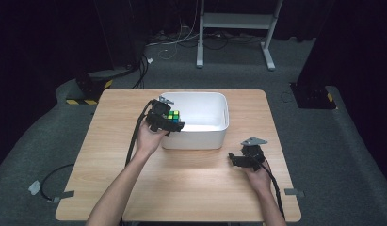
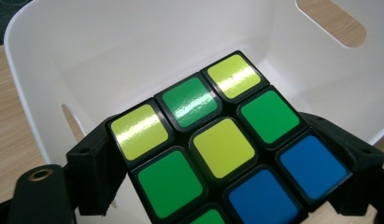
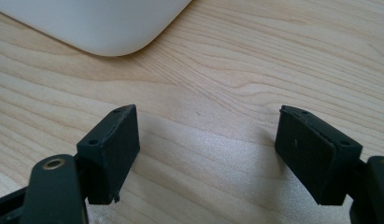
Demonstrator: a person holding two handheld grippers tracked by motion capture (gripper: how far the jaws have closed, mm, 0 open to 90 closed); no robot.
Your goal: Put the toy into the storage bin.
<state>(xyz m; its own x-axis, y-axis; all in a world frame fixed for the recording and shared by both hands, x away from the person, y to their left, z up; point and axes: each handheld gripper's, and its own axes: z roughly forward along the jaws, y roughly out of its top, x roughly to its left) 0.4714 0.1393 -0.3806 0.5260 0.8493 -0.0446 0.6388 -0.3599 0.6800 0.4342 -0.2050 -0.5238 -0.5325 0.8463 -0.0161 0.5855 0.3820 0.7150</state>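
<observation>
Dark room, grey carpet floor [image 1: 50, 141], white metal frame [image 1: 236, 21] behind.

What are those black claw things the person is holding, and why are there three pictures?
Those are grippers, tools with two black jaws that pinch like tongs. A person holds one in each hand at a wooden table.

One picture comes from a camera up high, looking down. The other two come from little cameras riding on each gripper, so you look along its jaws.

On the table stands a white tub. The left gripper is squeezing a puzzle cube with yellow, green and blue squares, holding it over the tub's edge. The right gripper has its jaws wide apart with nothing between them, just above the bare table near the tub's rounded corner.
</observation>
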